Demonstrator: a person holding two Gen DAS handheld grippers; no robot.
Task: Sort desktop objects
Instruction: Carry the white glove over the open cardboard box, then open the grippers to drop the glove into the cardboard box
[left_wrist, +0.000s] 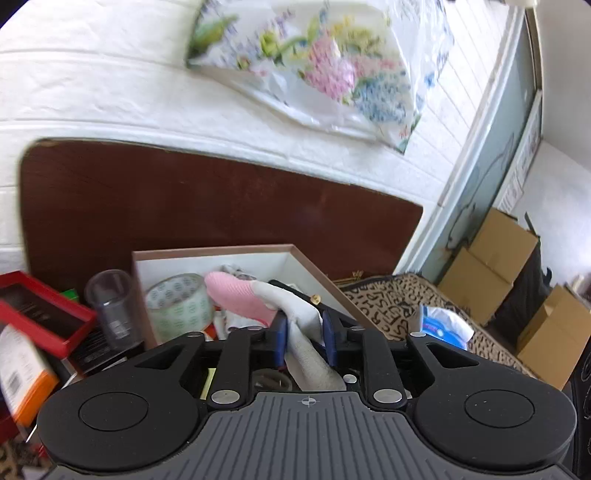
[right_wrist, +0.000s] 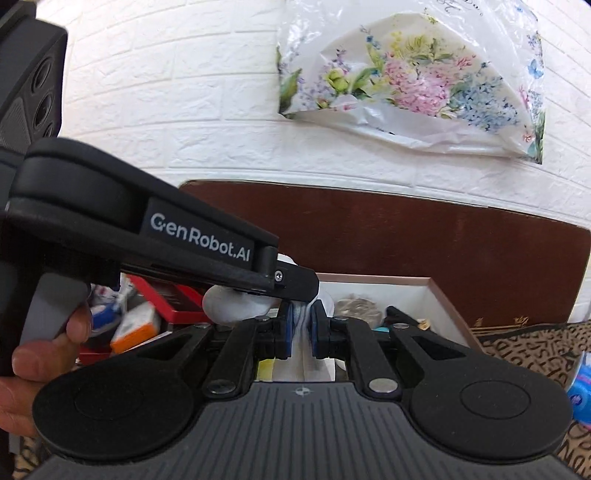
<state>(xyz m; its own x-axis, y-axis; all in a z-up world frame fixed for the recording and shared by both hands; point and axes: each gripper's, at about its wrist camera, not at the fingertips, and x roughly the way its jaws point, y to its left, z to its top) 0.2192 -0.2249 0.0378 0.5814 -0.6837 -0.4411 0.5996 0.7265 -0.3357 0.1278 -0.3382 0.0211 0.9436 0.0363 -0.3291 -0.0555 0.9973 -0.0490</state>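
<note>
Plainly, a white sock with a pink toe (left_wrist: 255, 301) was pinched between the blue pads of the left gripper (left_wrist: 304, 334), its toe end jutting forward over an open shallow box (left_wrist: 295, 258) with white inner walls. From the right wrist camera, white ribbed fabric (right_wrist: 302, 314) sat clamped between the blue pads of the right gripper (right_wrist: 302, 325), though that view alone did not settle whether it was the same sock. Only the right view showed the left gripper from outside, a black body lettered GenRobot.AI crossing from the left, with the person's left hand (right_wrist: 40, 354) around its handle.

Only the left view showed a roll of clear tape (left_wrist: 179, 304) standing inside the box, a clear plastic cup (left_wrist: 112, 308) just outside its left wall, and a red box (left_wrist: 44, 314) beyond that. Both views took in the dark brown board (left_wrist: 184, 206) against the white brick wall and the floral plastic bag (right_wrist: 417, 81) hanging above. Cardboard boxes (left_wrist: 491, 262) stood far right in the left view alone.
</note>
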